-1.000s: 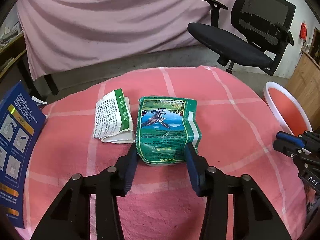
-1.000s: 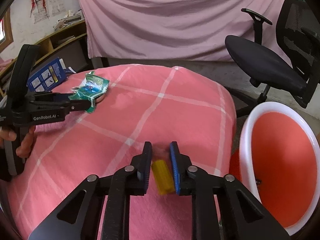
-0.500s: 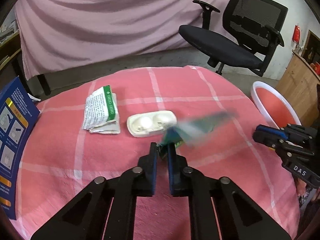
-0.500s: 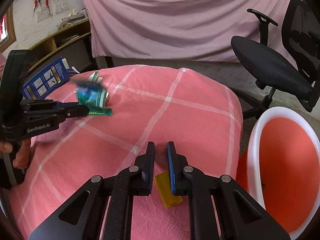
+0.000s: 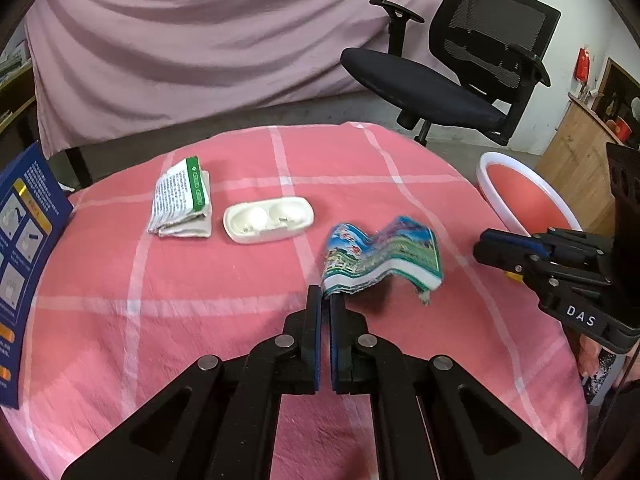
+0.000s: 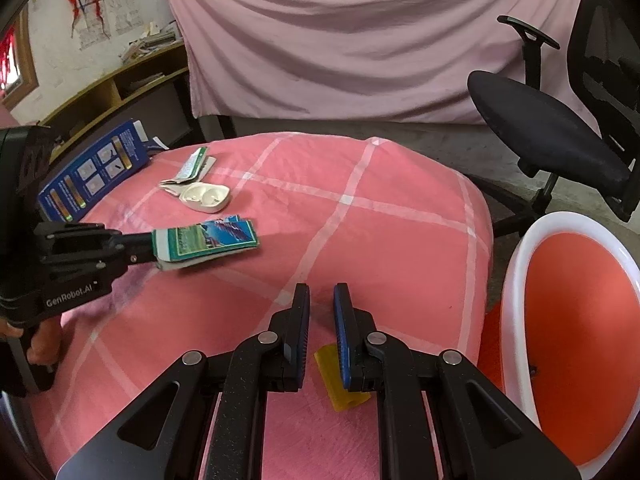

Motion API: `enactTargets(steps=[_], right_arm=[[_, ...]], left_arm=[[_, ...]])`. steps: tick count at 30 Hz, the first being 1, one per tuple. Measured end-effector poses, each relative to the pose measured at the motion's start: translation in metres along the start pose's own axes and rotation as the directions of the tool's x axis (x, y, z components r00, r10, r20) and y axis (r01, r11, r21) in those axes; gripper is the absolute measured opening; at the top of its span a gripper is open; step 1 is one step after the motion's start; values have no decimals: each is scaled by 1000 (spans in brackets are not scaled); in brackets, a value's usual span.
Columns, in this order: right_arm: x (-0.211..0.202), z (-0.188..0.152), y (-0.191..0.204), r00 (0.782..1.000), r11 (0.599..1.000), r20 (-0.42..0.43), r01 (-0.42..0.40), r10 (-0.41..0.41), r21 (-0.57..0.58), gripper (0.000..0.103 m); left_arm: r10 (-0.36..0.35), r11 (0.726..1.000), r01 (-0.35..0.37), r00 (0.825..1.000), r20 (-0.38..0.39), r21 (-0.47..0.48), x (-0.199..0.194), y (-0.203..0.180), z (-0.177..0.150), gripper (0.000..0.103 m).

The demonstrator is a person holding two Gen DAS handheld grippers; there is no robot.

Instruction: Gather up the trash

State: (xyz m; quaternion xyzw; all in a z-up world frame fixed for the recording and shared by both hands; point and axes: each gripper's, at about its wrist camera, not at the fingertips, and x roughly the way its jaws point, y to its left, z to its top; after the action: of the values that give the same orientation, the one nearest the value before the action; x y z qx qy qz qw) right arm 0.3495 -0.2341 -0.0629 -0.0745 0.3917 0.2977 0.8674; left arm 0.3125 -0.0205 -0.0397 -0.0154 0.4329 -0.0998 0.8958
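Observation:
My left gripper (image 5: 325, 300) is shut on the edge of a green and blue wrapper (image 5: 380, 258) and holds it just above the pink tablecloth; the wrapper also shows in the right wrist view (image 6: 208, 244). My right gripper (image 6: 321, 296) has its jaws a little apart. A small yellow piece (image 6: 340, 384) lies on the cloth below and behind its fingertips, touching neither pad. A crumpled white and green packet (image 5: 182, 200) and a white plastic tray (image 5: 268, 219) lie further back on the table.
An orange bin with a white rim (image 6: 516, 280) stands on the floor to the right of the table, also in the left wrist view (image 5: 492, 160). A blue box (image 5: 24, 240) stands at the table's left edge. A black office chair (image 5: 440, 84) stands beyond.
My left gripper closed on the wrapper, lifted it off the white tray and carried it right. My right gripper let go of the yellow piece, which now lies on the cloth.

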Motion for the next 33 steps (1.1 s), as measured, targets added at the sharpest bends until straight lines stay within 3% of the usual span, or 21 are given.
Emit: enactTargets(steps=[10, 12, 14, 16, 19, 23, 27, 33], right_arm=[[-1, 0, 0, 1000, 1000, 6, 18, -18, 0, 11], [-2, -1, -1, 999, 999, 7, 31, -31, -6, 11], [-2, -1, -1, 999, 999, 8, 32, -32, -5, 11], [-2, -1, -2, 999, 999, 9, 34, -34, -6, 11], [-2, -2, -3, 999, 999, 12, 41, -41, -3, 11], [-3, -4, -7, 999, 999, 14, 41, -41, 4, 12], [-6, -6, -12, 999, 999, 17, 50, -50, 13, 31], [-9, -9, -22, 999, 998, 14, 36, -37, 42, 31]], left_arm=[[-40, 999, 40, 999, 2, 7, -13, -3, -8, 3], [-40, 999, 40, 999, 4, 12, -14, -3, -8, 9], [-39, 999, 38, 999, 10, 17, -16, -3, -8, 31], [-42, 999, 41, 999, 34, 27, -20, -3, -8, 37], [-50, 997, 48, 998, 48, 55, -21, -6, -7, 38], [-64, 993, 58, 997, 52, 98, -17, -11, -2, 50], [-83, 986, 73, 995, 61, 151, -15, -14, -1, 52], [-114, 981, 107, 993, 33, 160, -7, -20, -2, 53]])
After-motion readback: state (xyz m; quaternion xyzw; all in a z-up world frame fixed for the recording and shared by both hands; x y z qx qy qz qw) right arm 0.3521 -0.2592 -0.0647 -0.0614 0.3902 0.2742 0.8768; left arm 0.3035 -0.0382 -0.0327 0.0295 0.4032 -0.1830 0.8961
